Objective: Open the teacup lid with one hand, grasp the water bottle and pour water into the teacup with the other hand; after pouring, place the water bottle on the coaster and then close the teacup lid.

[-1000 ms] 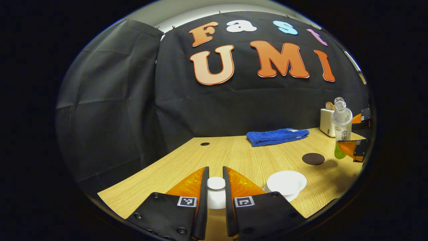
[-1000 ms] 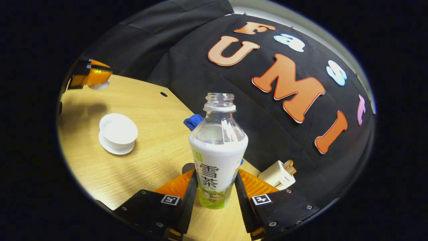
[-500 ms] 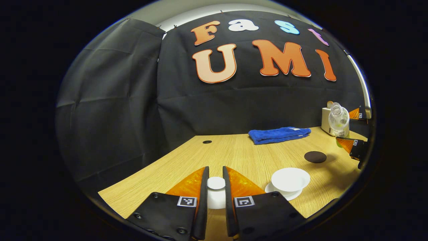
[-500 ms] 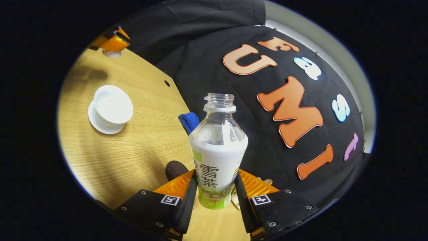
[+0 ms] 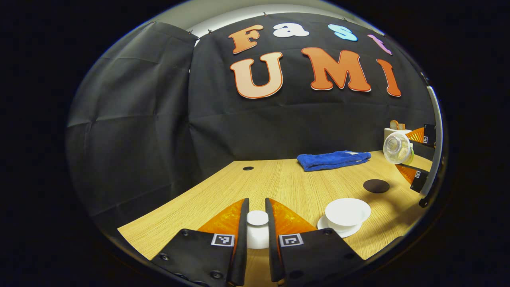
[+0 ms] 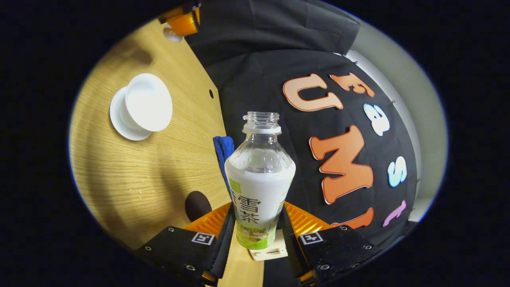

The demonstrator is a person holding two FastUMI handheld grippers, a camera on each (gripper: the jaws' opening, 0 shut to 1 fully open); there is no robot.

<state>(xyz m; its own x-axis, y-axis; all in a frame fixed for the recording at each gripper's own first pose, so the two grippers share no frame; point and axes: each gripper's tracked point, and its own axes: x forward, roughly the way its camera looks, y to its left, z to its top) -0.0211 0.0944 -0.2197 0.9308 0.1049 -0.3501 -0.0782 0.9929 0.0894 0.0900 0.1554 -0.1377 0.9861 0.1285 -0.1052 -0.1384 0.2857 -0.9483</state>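
My left gripper (image 5: 257, 206) is shut on the knob of the white teacup lid (image 5: 257, 218), held just above the wooden table (image 5: 287, 181). The open white teacup (image 5: 347, 208) stands on its saucer (image 5: 338, 231) to the right of it. Farther right, the uncapped water bottle (image 5: 396, 148) hangs in the air, tilted with its mouth toward the cup. In the right gripper view, my right gripper (image 6: 257, 209) is shut on the bottle (image 6: 259, 175) at its label. The teacup (image 6: 148, 101) lies upper left, and the dark round coaster (image 6: 197, 205) sits by the fingers.
A folded blue towel (image 5: 334, 159) lies at the back of the table, with a small white box (image 5: 392, 130) behind the bottle. The dark coaster (image 5: 375, 185) sits between teacup and bottle. A cable hole (image 5: 248, 168) is in the tabletop near the wall.
My right gripper has lifted the bottle and tipped it over toward the teacup, so the scene has rolled in its view. My left gripper has kept still with the lid.
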